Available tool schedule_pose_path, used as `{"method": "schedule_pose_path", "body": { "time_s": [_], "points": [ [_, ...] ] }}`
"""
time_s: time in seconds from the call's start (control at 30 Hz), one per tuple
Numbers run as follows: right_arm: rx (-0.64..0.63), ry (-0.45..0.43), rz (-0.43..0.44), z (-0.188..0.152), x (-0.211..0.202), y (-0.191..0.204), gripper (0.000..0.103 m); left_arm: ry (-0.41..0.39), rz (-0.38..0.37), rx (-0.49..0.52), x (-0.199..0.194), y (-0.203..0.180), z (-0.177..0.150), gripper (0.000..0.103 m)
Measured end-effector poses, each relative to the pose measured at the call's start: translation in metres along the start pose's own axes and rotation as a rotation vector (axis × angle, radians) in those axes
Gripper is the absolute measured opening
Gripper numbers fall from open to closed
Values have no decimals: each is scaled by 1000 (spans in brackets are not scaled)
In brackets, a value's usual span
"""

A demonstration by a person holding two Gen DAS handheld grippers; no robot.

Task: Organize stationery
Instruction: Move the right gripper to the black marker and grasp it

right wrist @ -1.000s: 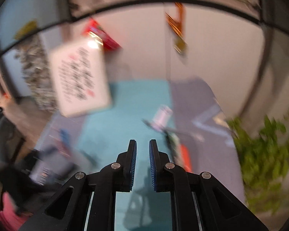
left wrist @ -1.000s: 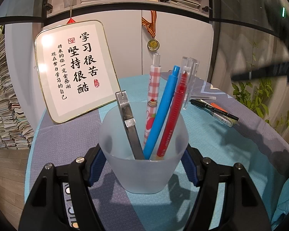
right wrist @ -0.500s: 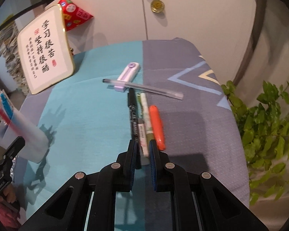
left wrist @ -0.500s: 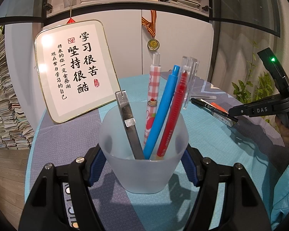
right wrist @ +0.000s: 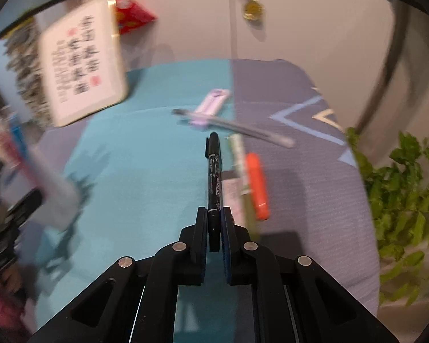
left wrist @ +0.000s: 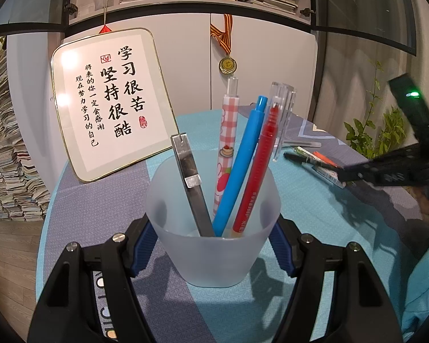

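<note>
Right fingers [right wrist: 214, 218] pinch the black marker [right wrist: 214, 177] (bare cloth leftward), left fingers [left wrist: 213, 243] clasp the cup [left wrist: 213, 245]

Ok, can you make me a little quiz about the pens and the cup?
1. True or false: the right gripper holds a black marker.
2. What does the left gripper hold? A) orange marker B) cup C) medal
3. Fill in: the pen in the cup between the checked pen and the red pen is ____.

Key: 1 true, its jaws are shut on the marker's near end. 2 B, jaws on both sides of the cup. 3 blue.
</note>
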State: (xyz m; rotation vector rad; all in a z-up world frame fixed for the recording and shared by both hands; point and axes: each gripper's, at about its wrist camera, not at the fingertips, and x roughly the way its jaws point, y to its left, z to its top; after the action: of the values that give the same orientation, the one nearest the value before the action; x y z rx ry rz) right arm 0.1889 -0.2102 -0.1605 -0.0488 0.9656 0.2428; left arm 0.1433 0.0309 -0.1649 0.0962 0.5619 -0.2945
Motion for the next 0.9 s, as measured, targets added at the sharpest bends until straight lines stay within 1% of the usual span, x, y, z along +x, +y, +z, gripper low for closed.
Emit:
{"method": "schedule_pose_path", "body": {
  "time_s": [0.07, 0.13, 0.27, 0.33, 0.43, 0.53, 0.63, 0.73, 0.9],
  "points": [
    [-50, 34, 54, -9, -6, 10, 10, 0, 0, 0, 0, 0, 0, 69],
    [-102, 71, 61, -20, -8, 21, 10, 0, 0, 0, 0, 0, 0, 69],
    [-214, 152, 31, -45, -10, 41, 11, -1, 1, 2, 0, 0, 0, 69],
    [-254, 139, 2, -49, -15, 48, 11, -1, 3, 4, -1, 0, 1, 69],
    [-266, 89, -16, -38, -22, 52, 11, -2, 3, 5, -1, 0, 1, 69],
    [-239, 81, -35, -17, -16, 51, 13, -2, 3, 6, -2, 1, 1, 69],
    [-226, 106, -18, 4, 3, 50, 13, 0, 2, 4, -1, 1, 1, 69],
    [-200, 135, -7, 16, 19, 49, 13, 3, 0, 2, -1, 1, 1, 69],
    [-178, 161, 30, 26, 36, 49, 14, 3, 2, 6, -1, 1, 2, 69]
  ]
}}
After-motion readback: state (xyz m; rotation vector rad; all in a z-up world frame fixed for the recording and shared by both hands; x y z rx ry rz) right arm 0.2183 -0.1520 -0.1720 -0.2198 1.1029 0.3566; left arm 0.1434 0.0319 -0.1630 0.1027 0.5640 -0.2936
